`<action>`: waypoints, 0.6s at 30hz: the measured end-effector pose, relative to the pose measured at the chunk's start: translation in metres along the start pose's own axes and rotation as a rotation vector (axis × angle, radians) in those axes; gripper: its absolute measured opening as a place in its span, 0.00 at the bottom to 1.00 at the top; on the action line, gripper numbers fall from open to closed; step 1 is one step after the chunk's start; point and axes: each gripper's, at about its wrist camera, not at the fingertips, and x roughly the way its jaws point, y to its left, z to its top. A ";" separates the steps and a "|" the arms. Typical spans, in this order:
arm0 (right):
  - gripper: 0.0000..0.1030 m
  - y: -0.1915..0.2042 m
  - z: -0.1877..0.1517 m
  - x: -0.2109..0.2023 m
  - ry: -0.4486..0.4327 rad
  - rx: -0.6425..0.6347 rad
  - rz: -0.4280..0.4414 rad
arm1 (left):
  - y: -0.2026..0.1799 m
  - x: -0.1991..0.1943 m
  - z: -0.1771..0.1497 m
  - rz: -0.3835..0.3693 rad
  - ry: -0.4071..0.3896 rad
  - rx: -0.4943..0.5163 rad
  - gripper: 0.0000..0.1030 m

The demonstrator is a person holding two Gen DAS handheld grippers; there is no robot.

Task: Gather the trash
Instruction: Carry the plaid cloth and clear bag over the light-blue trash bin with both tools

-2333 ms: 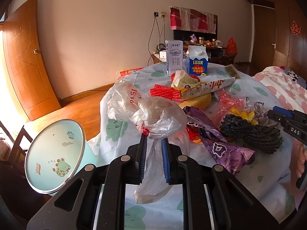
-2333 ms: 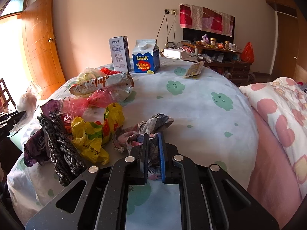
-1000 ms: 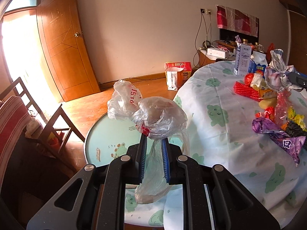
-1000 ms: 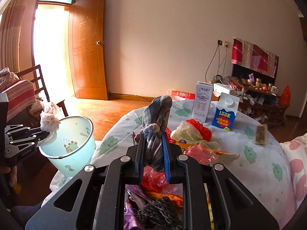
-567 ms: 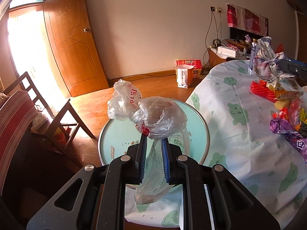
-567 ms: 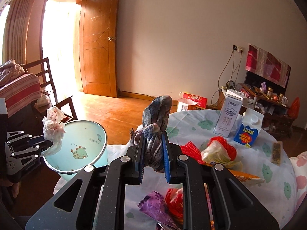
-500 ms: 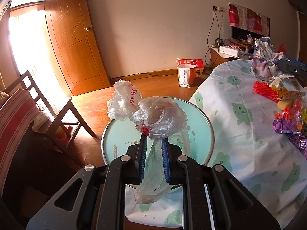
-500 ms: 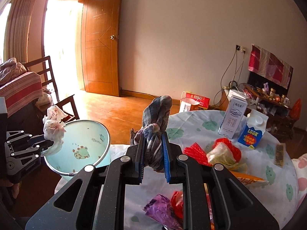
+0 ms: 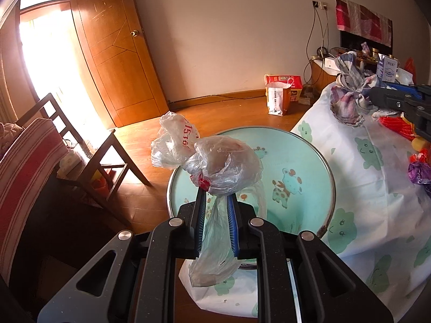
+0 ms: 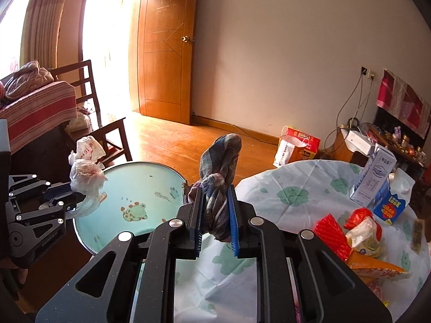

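Observation:
My left gripper (image 9: 216,202) is shut on a crumpled clear plastic bag (image 9: 215,164) with red print, held over the near rim of a light teal bin (image 9: 304,167) with cartoon animals. It also shows in the right wrist view (image 10: 83,177). My right gripper (image 10: 214,202) is shut on a wadded plaid cloth rag (image 10: 219,167), held above the table edge, right of the bin (image 10: 129,188). The rag shows in the left wrist view (image 9: 348,91) beyond the bin's far side.
The round table (image 10: 296,196) has a white cloth with green prints and carries milk cartons (image 10: 374,180), red and orange wrappers (image 10: 350,231) and a purple wrapper (image 9: 419,172). A wooden chair (image 9: 89,145) stands left of the bin. A paper bag (image 9: 280,97) sits on the wooden floor.
Both grippers swung left from the table toward the bin, each keeping its load. The bin now lies under and just ahead of the plastic bag, and the rag has neared its far side.

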 end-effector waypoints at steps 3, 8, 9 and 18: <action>0.17 0.007 0.002 0.009 0.010 -0.014 0.009 | 0.004 0.001 0.000 0.012 0.002 -0.002 0.15; 0.17 0.014 0.003 0.020 0.022 -0.028 0.023 | 0.008 0.004 0.000 0.026 0.010 -0.010 0.15; 0.17 0.015 0.003 0.020 0.023 -0.031 0.027 | 0.009 0.004 0.000 0.027 0.012 -0.012 0.15; 0.17 0.025 0.001 0.031 0.038 -0.057 0.049 | 0.009 0.007 0.003 0.041 0.025 -0.022 0.15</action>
